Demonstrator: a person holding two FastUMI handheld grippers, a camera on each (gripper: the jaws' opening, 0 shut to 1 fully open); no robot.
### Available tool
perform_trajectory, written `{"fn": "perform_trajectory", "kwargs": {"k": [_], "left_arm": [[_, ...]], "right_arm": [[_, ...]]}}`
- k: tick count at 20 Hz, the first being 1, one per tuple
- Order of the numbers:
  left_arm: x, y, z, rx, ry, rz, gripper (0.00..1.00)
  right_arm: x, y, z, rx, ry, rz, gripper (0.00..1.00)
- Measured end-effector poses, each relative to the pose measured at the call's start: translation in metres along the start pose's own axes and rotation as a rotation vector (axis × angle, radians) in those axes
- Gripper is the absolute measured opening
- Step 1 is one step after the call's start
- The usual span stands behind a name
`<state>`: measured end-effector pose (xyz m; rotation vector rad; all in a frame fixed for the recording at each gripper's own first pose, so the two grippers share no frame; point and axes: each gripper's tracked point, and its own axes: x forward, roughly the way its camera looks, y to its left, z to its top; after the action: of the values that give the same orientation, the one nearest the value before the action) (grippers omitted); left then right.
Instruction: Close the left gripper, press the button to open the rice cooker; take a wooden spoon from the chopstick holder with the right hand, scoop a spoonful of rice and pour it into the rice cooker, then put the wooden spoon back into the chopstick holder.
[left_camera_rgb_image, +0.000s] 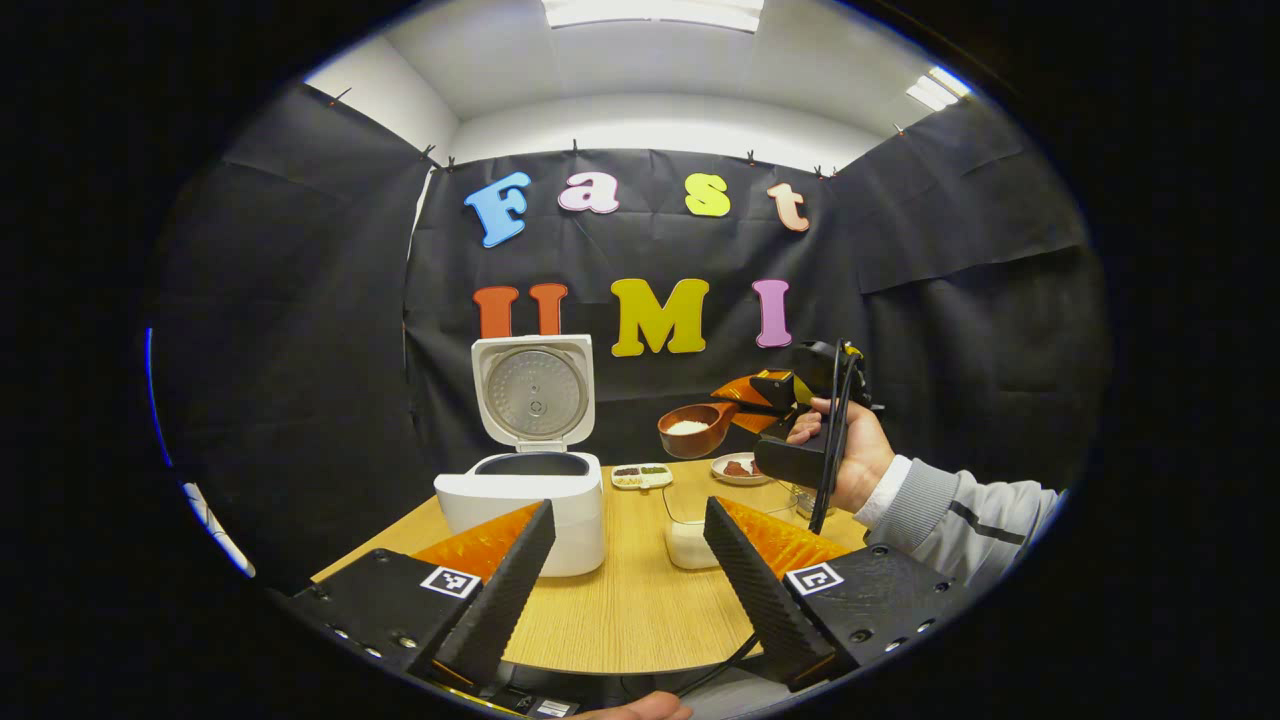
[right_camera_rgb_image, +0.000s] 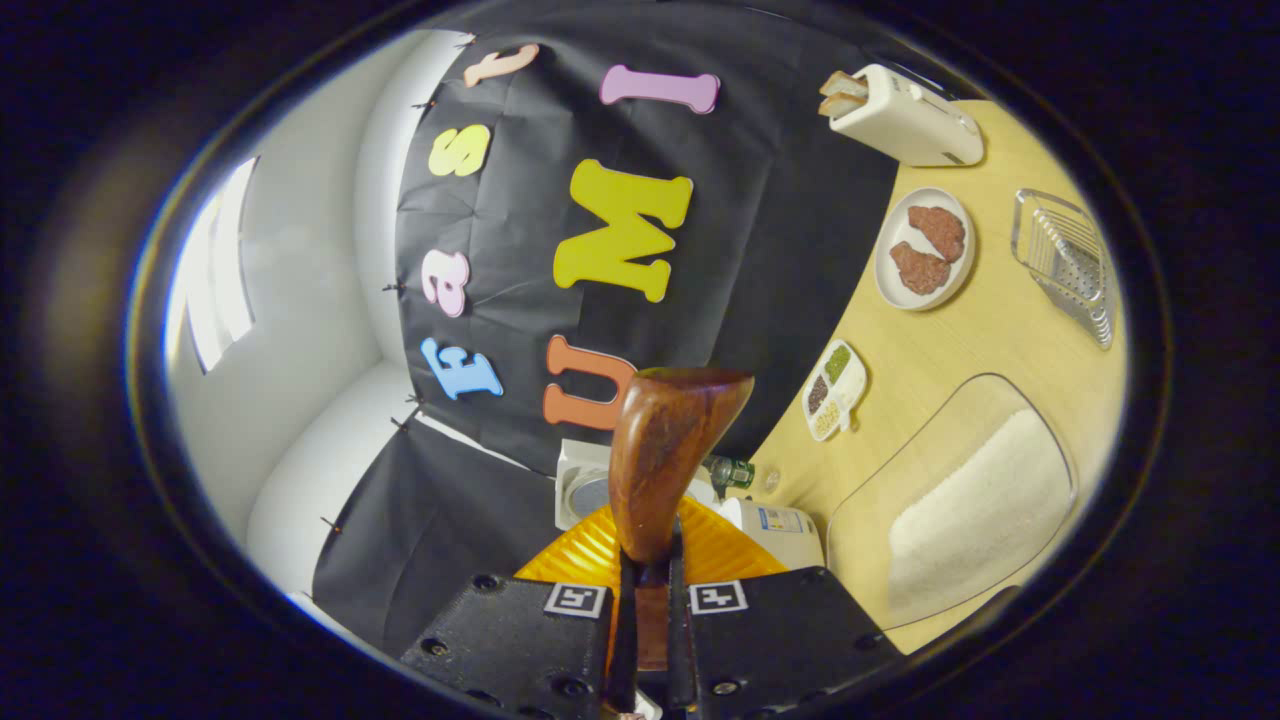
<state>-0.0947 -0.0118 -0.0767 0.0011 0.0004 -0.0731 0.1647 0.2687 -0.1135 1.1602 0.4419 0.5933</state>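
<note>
The white rice cooker (left_camera_rgb_image: 520, 500) stands at the table's left with its lid (left_camera_rgb_image: 533, 390) swung up. My left gripper (left_camera_rgb_image: 628, 505) is open, low over the near table edge, with nothing between its fingers. A hand (left_camera_rgb_image: 850, 450) holds my right gripper (left_camera_rgb_image: 748, 405) in the air to the right of the cooker. It is shut on the handle of the wooden spoon (left_camera_rgb_image: 692, 428), whose bowl carries white rice. In the right gripper view the spoon (right_camera_rgb_image: 670, 440) rises from between my right gripper (right_camera_rgb_image: 650, 560), hiding part of the cooker (right_camera_rgb_image: 585, 480). The clear rice container (right_camera_rgb_image: 970, 510) lies to the right.
The rice container (left_camera_rgb_image: 690, 535) sits just right of the cooker. Behind it are a divided dish of beans (left_camera_rgb_image: 642, 475) and a plate of meat (left_camera_rgb_image: 740, 467). A toaster (right_camera_rgb_image: 905, 115), a clear ridged tray (right_camera_rgb_image: 1068, 262) and a small bottle (right_camera_rgb_image: 730, 470) also stand on the table (right_camera_rgb_image: 930, 345).
</note>
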Motion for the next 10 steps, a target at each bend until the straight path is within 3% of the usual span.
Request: {"fn": "perform_trajectory", "kwargs": {"k": [3, 10], "left_arm": [[0.002, 0.011, -0.002, 0.026, 0.003, 0.017, 0.95], [-0.009, 0.08, -0.001, 0.021, -0.018, 0.145, 0.96]], "right_arm": [[0.03, 0.019, -0.017, -0.091, 0.012, -0.017, 0.17], [0.106, 0.03, -0.048, -0.256, 0.03, -0.111, 0.17]]}}
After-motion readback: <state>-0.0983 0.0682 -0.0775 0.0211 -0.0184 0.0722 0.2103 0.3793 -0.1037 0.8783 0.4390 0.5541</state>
